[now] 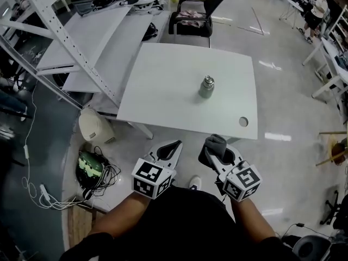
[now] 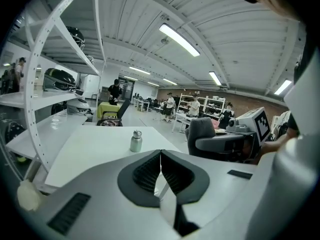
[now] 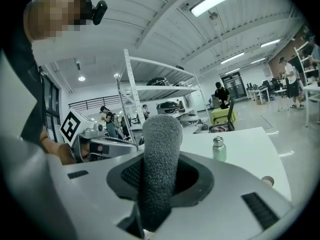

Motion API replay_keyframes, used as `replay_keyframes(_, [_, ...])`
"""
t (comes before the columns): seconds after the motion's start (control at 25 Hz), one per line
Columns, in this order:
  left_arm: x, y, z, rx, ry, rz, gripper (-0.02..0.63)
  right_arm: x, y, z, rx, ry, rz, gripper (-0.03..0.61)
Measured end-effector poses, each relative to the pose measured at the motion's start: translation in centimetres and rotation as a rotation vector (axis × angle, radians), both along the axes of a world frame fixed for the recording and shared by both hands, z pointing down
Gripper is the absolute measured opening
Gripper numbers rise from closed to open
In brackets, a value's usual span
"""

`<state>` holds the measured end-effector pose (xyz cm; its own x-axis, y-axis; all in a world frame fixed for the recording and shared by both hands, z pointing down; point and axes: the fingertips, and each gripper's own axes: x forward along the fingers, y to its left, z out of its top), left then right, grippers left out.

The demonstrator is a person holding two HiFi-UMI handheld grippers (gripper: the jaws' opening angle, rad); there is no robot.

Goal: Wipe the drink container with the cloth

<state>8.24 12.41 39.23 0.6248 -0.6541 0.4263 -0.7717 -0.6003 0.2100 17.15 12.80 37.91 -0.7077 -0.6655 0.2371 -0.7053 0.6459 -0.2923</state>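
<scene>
A small metal drink container with a silver cap stands upright on the white table, right of its middle. It also shows in the left gripper view as the container and in the right gripper view as the container. Both grippers hang short of the table's near edge, well apart from it. My right gripper is shut on a folded grey cloth, which sticks up from the jaws. My left gripper is shut with nothing in it, its pads meeting.
A round hole sits near the table's near right corner. A black chair stands behind the table. White shelving and a second tabletop lie at the left. A pale bin and cables lie on the floor at the left.
</scene>
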Motion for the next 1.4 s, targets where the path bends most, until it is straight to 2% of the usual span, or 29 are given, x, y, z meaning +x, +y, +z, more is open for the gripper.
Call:
replay_keyframes(0.4, [-2.9, -0.1, -0.3, 0.022, 0.002, 0.064, 0.017, -3.1, 0.5, -0.1, 0.010, 0.030, 0.063, 0.115])
replay_keyframes(1.4, [-3.4, -0.4, -1.3, 0.045, 0.009, 0.122, 0.017, -4.0, 0.5, -0.7, 0.006, 0.065, 0.103, 0.115])
